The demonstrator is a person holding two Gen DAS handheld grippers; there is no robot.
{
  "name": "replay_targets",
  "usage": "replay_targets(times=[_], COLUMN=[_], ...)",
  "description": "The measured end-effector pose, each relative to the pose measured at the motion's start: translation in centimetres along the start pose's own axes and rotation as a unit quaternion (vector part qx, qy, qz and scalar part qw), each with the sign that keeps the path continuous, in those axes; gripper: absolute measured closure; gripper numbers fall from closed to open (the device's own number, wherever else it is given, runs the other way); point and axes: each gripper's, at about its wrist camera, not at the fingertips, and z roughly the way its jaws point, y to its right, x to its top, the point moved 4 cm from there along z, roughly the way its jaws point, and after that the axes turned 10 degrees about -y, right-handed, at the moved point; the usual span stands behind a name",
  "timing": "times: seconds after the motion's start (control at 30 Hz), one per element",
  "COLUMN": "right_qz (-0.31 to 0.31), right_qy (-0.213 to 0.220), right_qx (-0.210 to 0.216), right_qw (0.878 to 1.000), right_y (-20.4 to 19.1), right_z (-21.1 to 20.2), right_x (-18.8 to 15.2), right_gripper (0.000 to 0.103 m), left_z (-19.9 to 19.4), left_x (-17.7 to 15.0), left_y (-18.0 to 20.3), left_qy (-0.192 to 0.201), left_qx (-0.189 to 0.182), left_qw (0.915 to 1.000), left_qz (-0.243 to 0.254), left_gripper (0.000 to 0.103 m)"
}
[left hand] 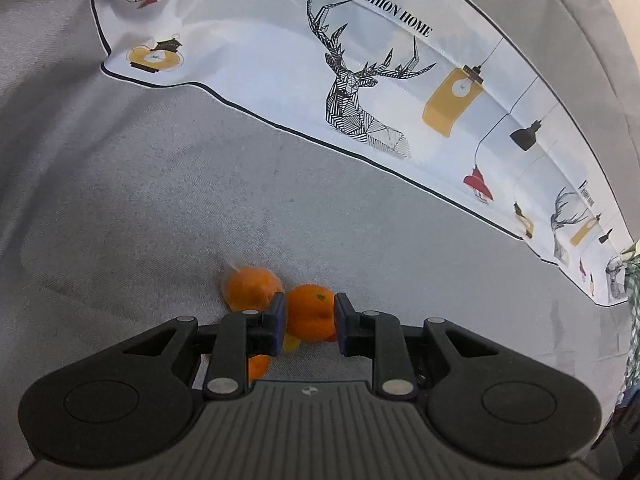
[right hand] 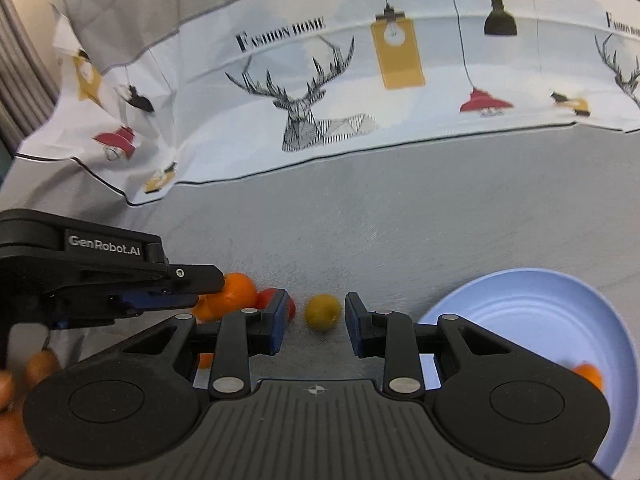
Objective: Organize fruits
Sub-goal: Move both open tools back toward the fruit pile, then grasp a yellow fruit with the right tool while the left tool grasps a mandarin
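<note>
In the left wrist view my left gripper [left hand: 310, 318] is shut on an orange [left hand: 310, 310] with both pads against its sides. A second orange [left hand: 252, 286] lies just left of it on the grey cloth, and more orange and yellow fruit shows under the left finger. In the right wrist view my right gripper [right hand: 316, 324] is open with a small yellow-green fruit [right hand: 322, 312] lying between and just beyond its fingertips. The left gripper [right hand: 168, 292] reaches in from the left over a cluster of oranges [right hand: 236, 292] and a red fruit [right hand: 272, 298]. A light blue bowl [right hand: 540, 312] at the right holds one orange [right hand: 588, 374].
The table is covered with a grey cloth [left hand: 160, 200]. A white printed cloth with deer and lamps [right hand: 320, 92] lies across the far side. A green checked fabric [left hand: 634, 300] shows at the right edge of the left wrist view.
</note>
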Motion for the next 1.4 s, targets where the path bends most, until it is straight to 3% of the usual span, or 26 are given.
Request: replay_targets(times=[0.2, 0.3, 0.47, 0.57, 0.63, 0.8, 0.9, 1.03, 1.13, 1.27, 1.4], right_qz=[0.023, 0.026, 0.015, 0.019, 0.014, 0.009, 0.005, 0.004, 0.015, 0.029, 0.036], right_qy=[-0.026, -0.043, -0.041, -0.045, -0.046, -0.044, -0.036, -0.022, -0.015, -0.011, -0.009], right_qx=[-0.030, -0.035, -0.038, -0.026, -0.012, -0.002, -0.001, 0.004, 0.004, -0.002, -0.011], right_qw=[0.999, 0.998, 0.998, 0.998, 0.999, 0.999, 0.999, 1.000, 1.000, 1.000, 0.999], right_y=[0.9, 1.2, 0.8, 1.0, 0.9, 1.0, 1.1, 1.6, 2.5, 3.6, 4.4], right_z=[3.4, 4.9, 5.5, 5.4, 5.2, 4.6, 3.7, 2.4, 1.7, 1.3, 0.9], right_x=[0.9, 1.0, 1.3, 1.2, 1.1, 1.0, 1.1, 1.5, 2.2, 2.7, 2.8], right_gripper=[0.067, 0.060, 0.059, 0.067, 0.079, 0.080, 0.080, 0.080, 0.080, 0.080, 0.080], left_z=[1.2, 1.6, 2.5, 2.3, 2.0, 0.6, 0.2, 1.2, 2.3, 3.5, 4.8], left_x=[0.0, 0.1, 0.3, 0.4, 0.5, 1.6, 2.5, 3.3, 2.9, 2.2, 2.0], left_y=[0.7, 0.9, 0.8, 0.7, 0.8, -0.2, -0.9, -0.6, 1.3, 3.4, 4.6], left_qy=[-0.010, -0.013, -0.022, -0.017, -0.007, 0.030, 0.044, 0.031, 0.017, 0.011, 0.009], left_qx=[0.006, 0.008, 0.016, 0.015, 0.015, 0.017, 0.008, -0.008, -0.016, -0.016, -0.024], left_qw=[0.9999, 0.9998, 0.9996, 0.9997, 0.9998, 0.9994, 0.9988, 0.9993, 0.9997, 0.9982, 0.9971], left_qz=[0.011, 0.014, 0.011, 0.010, 0.013, -0.003, -0.018, -0.021, 0.012, 0.057, 0.072], left_gripper=[0.068, 0.067, 0.068, 0.071, 0.087, 0.086, 0.082, 0.063, 0.052, 0.048, 0.048])
